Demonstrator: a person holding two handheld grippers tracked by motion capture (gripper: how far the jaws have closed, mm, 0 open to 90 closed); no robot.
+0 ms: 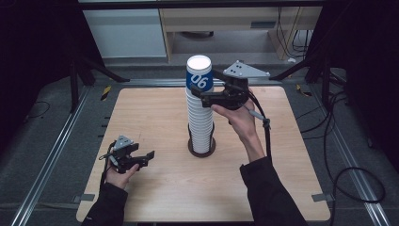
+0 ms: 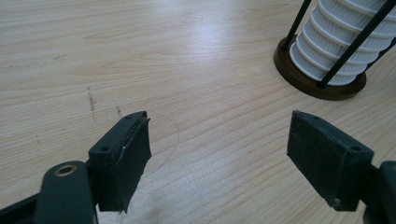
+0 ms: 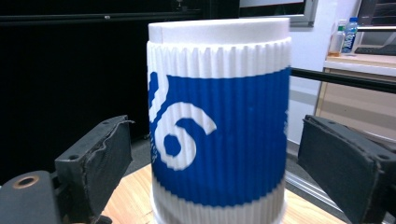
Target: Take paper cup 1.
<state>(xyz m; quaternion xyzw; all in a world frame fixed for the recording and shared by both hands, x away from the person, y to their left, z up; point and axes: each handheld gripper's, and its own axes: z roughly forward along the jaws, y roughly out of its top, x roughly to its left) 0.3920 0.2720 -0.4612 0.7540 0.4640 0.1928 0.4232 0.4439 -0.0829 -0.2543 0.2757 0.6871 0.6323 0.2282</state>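
Observation:
A tall stack of white ribbed paper cups [image 1: 200,117] stands in a dark round holder [image 1: 202,149] with thin black rods, at the middle of the wooden table [image 1: 150,113]. The top cup [image 1: 199,75] carries a blue band with white digits. My right gripper [image 1: 207,87] is raised level with that cup, its jaws on either side of it. In the right gripper view the cup [image 3: 224,135] sits between the pads [image 3: 100,163] with a gap on each side, so the right gripper [image 3: 224,172] is open. My left gripper [image 1: 147,159] rests low at the table's front left, open and with nothing in it [image 2: 219,154].
The holder's base [image 2: 308,81] and the lower cups [image 2: 345,42] lie ahead and to the right of the left jaws. Metal rails run along both sides of the table, with cables on the floor at the right. A light cabinet stands beyond the far edge.

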